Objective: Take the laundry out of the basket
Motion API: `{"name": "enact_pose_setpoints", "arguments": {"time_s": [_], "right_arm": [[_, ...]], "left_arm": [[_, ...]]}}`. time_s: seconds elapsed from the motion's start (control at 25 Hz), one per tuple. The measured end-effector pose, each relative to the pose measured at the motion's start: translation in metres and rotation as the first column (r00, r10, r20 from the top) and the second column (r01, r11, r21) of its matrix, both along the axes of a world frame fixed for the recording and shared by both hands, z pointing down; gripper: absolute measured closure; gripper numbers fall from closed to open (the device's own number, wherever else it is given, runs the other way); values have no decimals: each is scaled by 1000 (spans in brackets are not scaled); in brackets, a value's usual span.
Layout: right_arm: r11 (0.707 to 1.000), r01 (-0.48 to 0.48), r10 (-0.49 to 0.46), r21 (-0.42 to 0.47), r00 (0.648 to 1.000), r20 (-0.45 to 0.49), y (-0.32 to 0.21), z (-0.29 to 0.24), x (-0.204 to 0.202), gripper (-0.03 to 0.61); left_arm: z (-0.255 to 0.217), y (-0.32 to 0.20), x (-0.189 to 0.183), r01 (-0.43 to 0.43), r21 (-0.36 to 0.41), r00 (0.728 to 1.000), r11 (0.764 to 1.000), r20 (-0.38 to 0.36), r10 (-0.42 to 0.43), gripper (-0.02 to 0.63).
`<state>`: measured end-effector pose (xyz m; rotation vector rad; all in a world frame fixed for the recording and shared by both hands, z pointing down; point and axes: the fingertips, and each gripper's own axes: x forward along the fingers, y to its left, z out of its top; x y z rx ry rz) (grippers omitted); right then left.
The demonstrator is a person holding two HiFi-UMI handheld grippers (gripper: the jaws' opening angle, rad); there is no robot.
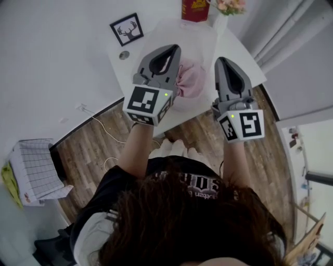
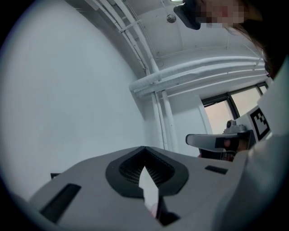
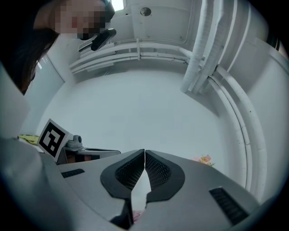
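At the bottom of the head view is the person's dark brown hair [image 1: 177, 223]. Both bare arms reach out over the brown wooden floor [image 1: 104, 145].

The grey left gripper [image 1: 173, 49] has its jaws pressed together at the tips, with nothing in them. The grey right gripper [image 1: 220, 61] is closed the same way and holds nothing.

Between them lies the pink bunched-up laundry [image 1: 191, 78]. It sits in the see-through white basket [image 1: 200, 39] on the white table [image 1: 244, 60].

Farther back are a black-framed deer picture [image 1: 127, 29] and a red box [image 1: 195, 10].
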<state>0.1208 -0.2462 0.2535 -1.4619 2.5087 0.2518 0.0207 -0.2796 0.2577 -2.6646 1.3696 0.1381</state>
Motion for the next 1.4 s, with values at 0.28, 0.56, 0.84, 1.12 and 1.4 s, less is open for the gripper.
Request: {"name": "enact_pose_setpoints", "arguments": {"time_s": [0.28,0.56,0.84,1.12,1.4], "right_arm": [[1000,-21,21,-20,1000,4,-28,0,7,551],[999,-37,37,-39,999,-8,-47,3,9,551],[997,-66,66,-46,998,-10,-58,4,12,551],[995,-76,75,-57,997,-17,-63,5,13,551],[993,-103,102,-60,995,-8,-66,7,18,551]], "left_arm": [[5,-24,22,-172,-7,983,985,59,172,614],[23,-35,46,-415,-46,893,908,170,417,614],[58,-37,62,-557,-126,770,821,292,568,614],[94,-34,67,-634,-238,605,735,440,664,491],[143,-22,76,-676,-444,358,588,500,789,252]]}}
